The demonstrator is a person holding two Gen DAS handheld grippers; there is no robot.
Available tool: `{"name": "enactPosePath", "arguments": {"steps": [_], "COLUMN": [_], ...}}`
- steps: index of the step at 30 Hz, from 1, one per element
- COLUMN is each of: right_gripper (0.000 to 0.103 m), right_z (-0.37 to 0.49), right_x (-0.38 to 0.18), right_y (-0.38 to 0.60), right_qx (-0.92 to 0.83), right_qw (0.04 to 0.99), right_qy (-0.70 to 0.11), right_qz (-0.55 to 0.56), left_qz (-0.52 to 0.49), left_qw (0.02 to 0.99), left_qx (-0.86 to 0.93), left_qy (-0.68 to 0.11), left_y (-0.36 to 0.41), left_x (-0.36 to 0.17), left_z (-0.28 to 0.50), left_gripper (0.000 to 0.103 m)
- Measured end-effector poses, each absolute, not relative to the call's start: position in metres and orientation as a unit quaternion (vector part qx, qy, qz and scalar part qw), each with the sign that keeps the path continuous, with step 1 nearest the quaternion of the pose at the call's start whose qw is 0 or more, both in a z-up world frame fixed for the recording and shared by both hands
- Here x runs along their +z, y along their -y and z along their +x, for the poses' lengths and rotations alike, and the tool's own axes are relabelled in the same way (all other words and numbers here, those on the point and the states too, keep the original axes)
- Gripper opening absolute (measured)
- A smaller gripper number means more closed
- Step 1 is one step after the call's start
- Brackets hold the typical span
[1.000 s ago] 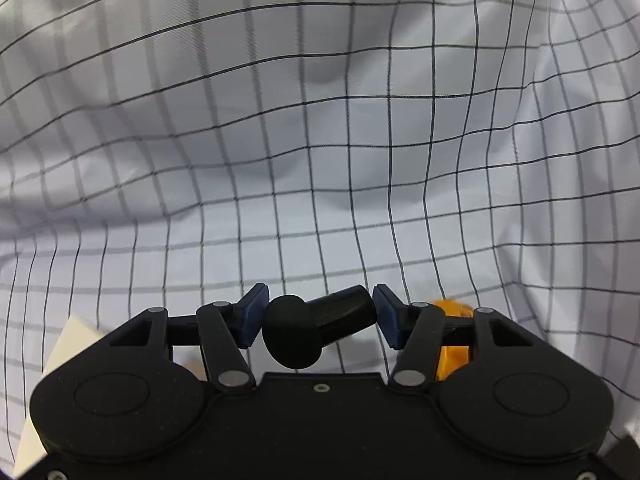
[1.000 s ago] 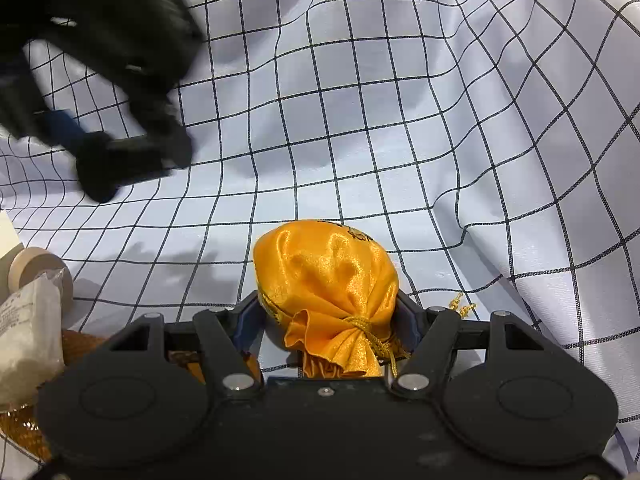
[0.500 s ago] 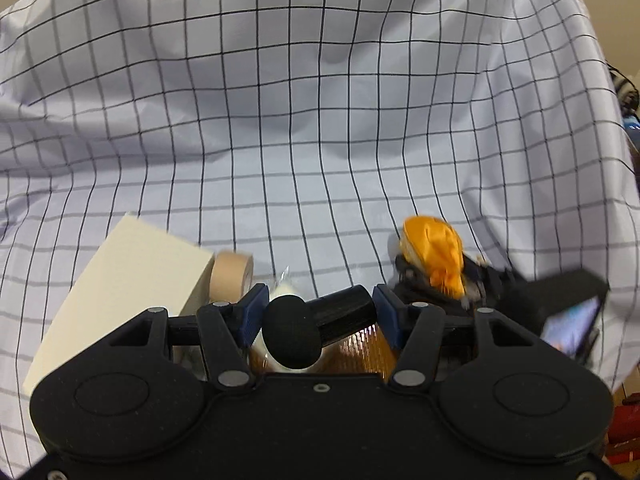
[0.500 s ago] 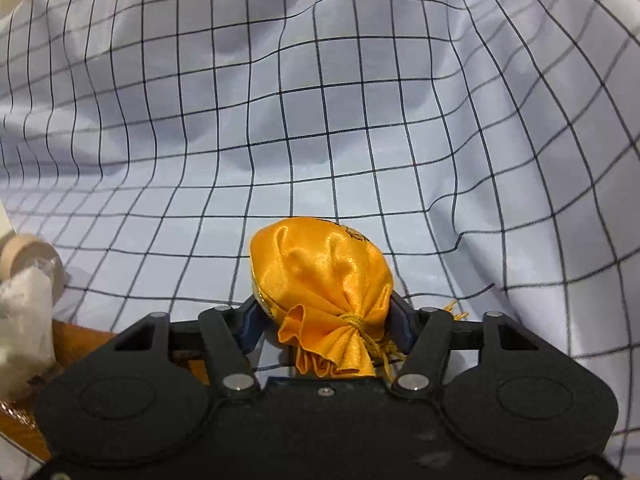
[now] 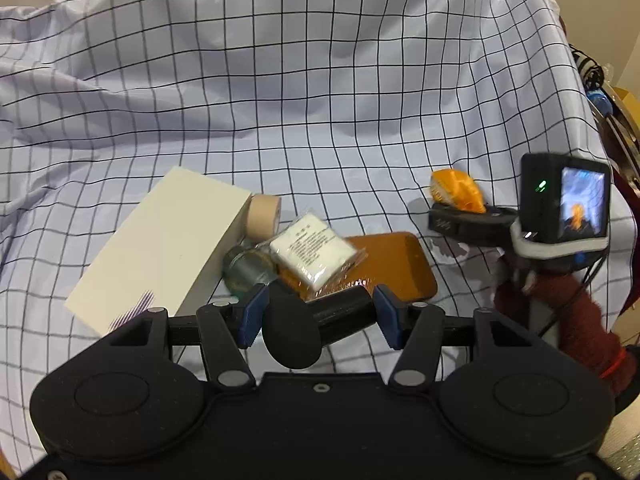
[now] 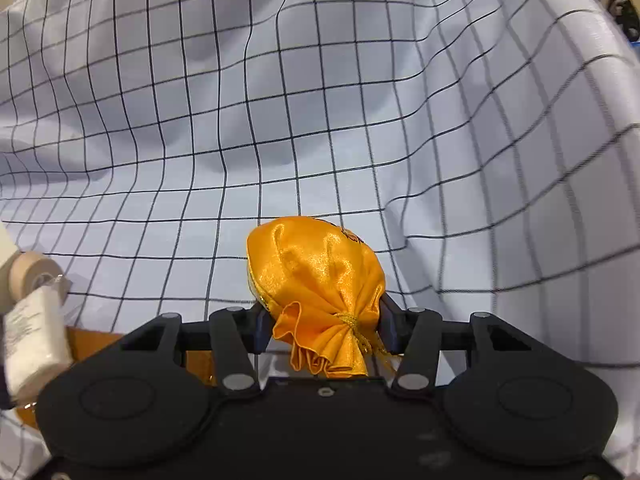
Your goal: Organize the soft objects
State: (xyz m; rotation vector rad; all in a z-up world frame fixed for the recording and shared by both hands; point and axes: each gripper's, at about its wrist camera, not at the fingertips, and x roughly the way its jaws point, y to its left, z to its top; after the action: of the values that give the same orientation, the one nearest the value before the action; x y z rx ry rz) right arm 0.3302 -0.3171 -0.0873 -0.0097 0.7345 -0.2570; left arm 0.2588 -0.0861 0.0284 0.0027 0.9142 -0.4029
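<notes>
Satin catches the light in the right wrist view: a glossy orange drawstring pouch (image 6: pixel 316 276), plump and rounded, with its gathered neck tied by a gold cord and its ruffled mouth fanning toward the camera. The right gripper (image 6: pixel 320 324) is clamped on it, the blue-padded fingers (image 6: pixel 262 330) pressing the pouch from both sides just above the tie. From the left wrist view the same pouch (image 5: pixel 458 192) shows as a small orange wedge poking from the right gripper (image 5: pixel 468 218), held above the cloth, well to the right of the other items.

The left gripper (image 5: pixel 316 318) is closed on a matte black cylindrical object with a rounded bulbous end (image 5: pixel 308 328), which lies crosswise between the blue pads (image 5: pixel 250 318); its bulbous end points toward the camera.

Everything sits on a wrinkled white cloth printed with a thin black grid (image 5: pixel 280 92), draped over an uneven surface. Beyond the left gripper lies a cluster: a flat cream rectangular cardboard box (image 5: pixel 160 248) with a small purple striped mark at one corner, a roll of beige tape (image 5: pixel 262 216) standing on edge against the box's far end, a squat greenish glass jar (image 5: pixel 248 272) beside the box, and a soft white pad sealed in crinkly clear plastic with printed text (image 5: pixel 312 252). That packet rests tilted on a shiny amber-orange flat tray with rounded corners (image 5: pixel 400 264).
</notes>
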Motion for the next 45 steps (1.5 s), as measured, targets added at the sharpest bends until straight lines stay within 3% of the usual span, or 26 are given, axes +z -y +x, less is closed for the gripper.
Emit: {"name": "enactPosePath", "arguments": {"steps": [13,25,37,45], "right_gripper": [0.050,0.050,0.050,0.050], "right_z": [0.224,0.087,-0.014,-0.052], "right_x": [-0.039,-0.003,0.007,0.006], "right_y": [0.301,0.276,0.245,0.242], "right_qx": [-0.077,-0.022,0.006,0.042], "right_qw": [0.933,0.961,0.977,0.973], "right_qy": [-0.350,-0.272,-0.213,-0.224], "right_qz": [0.029,0.038,0.024,0.047], "left_qz": [-0.020,-0.038,-0.019,-0.014], "left_qw": [0.880,0.892,0.912,0.915], "left_qx": [-0.173,-0.131,-0.099,-0.079], "left_qy": [-0.442,-0.432,-0.397,-0.394], "left_y": [0.053,0.029,0.034,0.038], "left_x": [0.023,0.018,0.021,0.012], "left_z": [0.192,0.124,0.066,0.036], "left_gripper": [0.054,0.054,0.054,0.055]}}
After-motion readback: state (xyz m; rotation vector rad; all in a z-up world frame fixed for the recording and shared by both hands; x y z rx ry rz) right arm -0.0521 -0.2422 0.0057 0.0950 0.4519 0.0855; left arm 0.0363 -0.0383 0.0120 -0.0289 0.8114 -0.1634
